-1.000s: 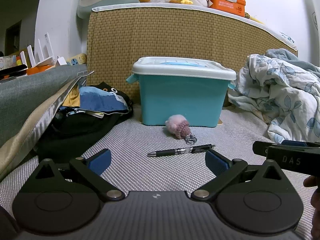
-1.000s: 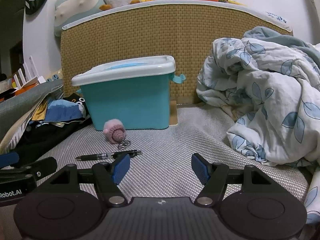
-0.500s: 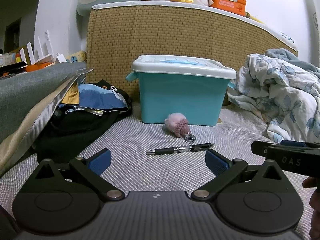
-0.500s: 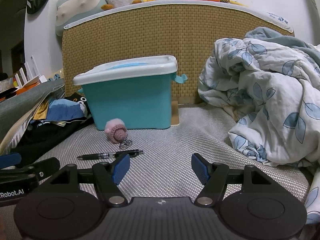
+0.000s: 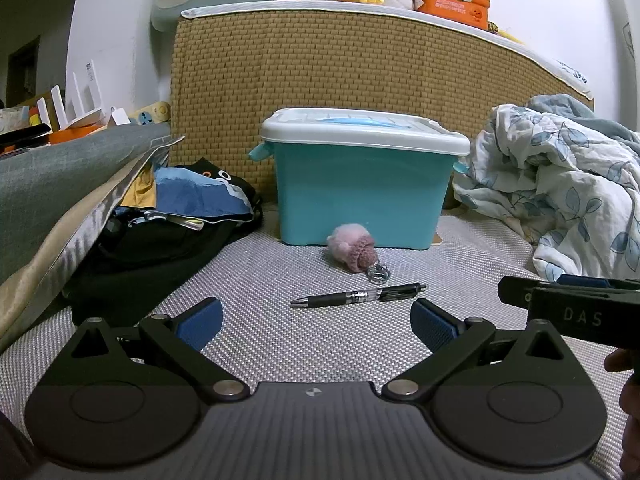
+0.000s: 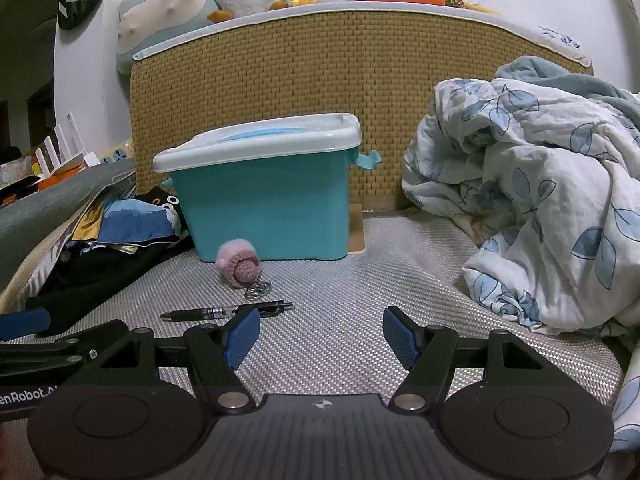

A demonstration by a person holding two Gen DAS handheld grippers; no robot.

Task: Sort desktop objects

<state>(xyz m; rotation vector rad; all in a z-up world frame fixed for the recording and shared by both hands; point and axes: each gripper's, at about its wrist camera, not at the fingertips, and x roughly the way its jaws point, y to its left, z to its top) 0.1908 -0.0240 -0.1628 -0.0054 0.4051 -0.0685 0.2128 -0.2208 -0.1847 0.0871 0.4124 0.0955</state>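
1. Scene: a black click pen with a clear mid-section [image 5: 358,295] lies flat on the grey woven mat [image 5: 280,344], tip toward the left. Just behind it is a pink crocheted plush keychain with a metal ring [image 5: 354,247], the ring nearly touching the pen barrel. Behind both stands a teal plastic storage box with a white lid [image 5: 360,188]; the lid is on.
2. Risk A: the pen is thin and lies flush on a soft, textured surface. Judgement: blue pads closing from above could roll it or skid over it instead of pinching it.
3. Risk B: the ring lies close to the pen. A sloppy pinch could snag both items or drag the keychain along.
4. Risk C: with the lid shut, nothing can go into the box; one gripper probably must lift it first, and the light box may slide on the mat.
5. Risk D: the two tools sit side by side and could collide when converging on the same small area.
6. Left gripper [image 5: 316,322]: low over the mat, level, aimed at the box, jaws spread wide and empty, pen just ahead.
7. Right gripper [image 6: 318,334]: same low, forward pose, jaws wide and empty; the pen lies ahead, left of its centre line.
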